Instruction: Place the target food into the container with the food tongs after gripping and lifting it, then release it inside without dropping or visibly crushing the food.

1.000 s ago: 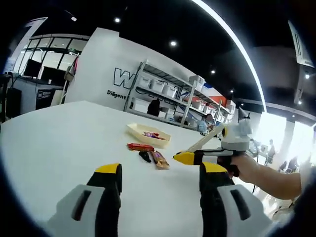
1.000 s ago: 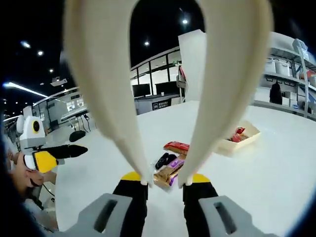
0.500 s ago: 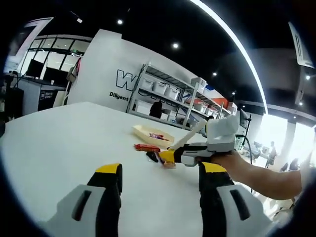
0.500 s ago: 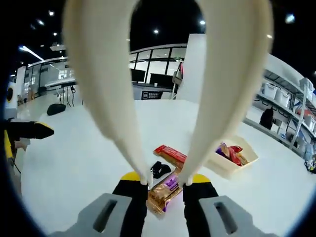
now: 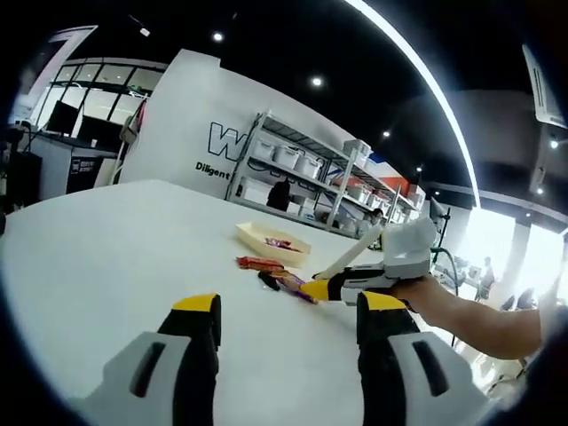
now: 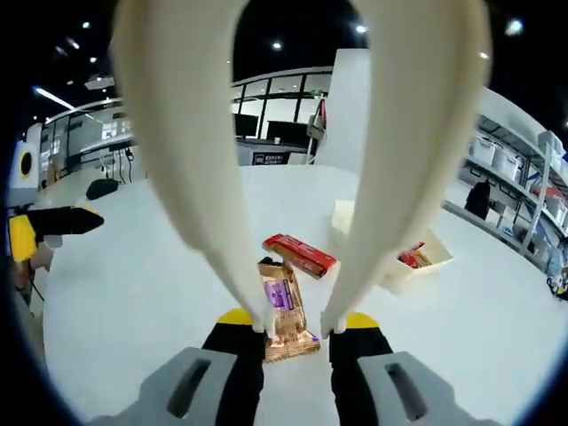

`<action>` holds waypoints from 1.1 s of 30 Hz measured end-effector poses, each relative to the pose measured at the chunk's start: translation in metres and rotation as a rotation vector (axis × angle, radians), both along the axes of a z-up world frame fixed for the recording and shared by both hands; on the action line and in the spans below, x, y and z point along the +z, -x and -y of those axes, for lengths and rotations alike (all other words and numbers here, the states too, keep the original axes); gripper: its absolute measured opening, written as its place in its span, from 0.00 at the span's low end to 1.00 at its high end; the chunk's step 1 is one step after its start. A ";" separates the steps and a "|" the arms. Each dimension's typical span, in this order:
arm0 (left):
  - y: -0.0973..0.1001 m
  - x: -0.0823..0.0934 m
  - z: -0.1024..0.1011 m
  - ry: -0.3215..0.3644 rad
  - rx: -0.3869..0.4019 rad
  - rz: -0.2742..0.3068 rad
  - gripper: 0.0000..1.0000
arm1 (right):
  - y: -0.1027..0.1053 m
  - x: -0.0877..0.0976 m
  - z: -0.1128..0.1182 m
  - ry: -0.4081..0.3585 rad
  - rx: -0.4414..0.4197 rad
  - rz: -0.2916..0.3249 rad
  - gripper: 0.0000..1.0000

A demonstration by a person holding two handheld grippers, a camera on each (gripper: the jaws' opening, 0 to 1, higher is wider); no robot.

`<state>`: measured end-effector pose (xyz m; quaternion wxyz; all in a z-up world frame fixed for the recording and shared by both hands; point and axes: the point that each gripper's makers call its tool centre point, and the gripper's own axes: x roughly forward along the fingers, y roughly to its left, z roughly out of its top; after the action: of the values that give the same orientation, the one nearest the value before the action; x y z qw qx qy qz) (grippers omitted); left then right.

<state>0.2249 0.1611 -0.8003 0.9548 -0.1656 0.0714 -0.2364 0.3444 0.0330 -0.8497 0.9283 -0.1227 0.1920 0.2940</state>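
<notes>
Left tool (image 5: pixel 288 312) jaws spread, right tool (image 6: pixel 288 328) clamped on tongs (image 6: pixel 404 160)

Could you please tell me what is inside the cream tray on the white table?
The tray holds a few wrapped snacks, red ones showing at its near side. One arm of the tongs covers the tray's left part, so anything there is hidden.

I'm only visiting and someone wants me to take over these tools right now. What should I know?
Right hand-held gripper: clamped on cream food tongs, arms open, hovering over the gold-purple snack bar.
Left hand-held gripper: open, empty.
On the white table: red bar beside the gold one; tray container beyond, already holding snacks.
Done: tongs held.
Left: grip bar gently, lift, release in tray.
</notes>
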 end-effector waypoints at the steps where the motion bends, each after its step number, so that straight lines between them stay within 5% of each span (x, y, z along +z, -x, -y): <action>1: 0.000 0.000 0.001 0.000 -0.002 0.001 0.60 | -0.001 0.001 0.000 -0.005 0.001 -0.004 0.24; 21: 0.002 0.001 -0.009 -0.015 0.020 -0.005 0.60 | -0.012 -0.019 -0.029 0.030 0.113 -0.054 0.26; 31: 0.001 -0.004 -0.004 -0.015 0.012 -0.014 0.60 | -0.009 -0.013 -0.026 -0.026 0.098 -0.076 0.15; 33: 0.001 -0.006 0.000 -0.023 0.001 -0.020 0.59 | -0.010 -0.007 -0.026 -0.089 0.096 -0.093 0.15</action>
<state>0.2238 0.1611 -0.8065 0.9560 -0.1572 0.0836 -0.2334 0.3539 0.0587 -0.8571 0.9078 -0.0764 0.2154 0.3518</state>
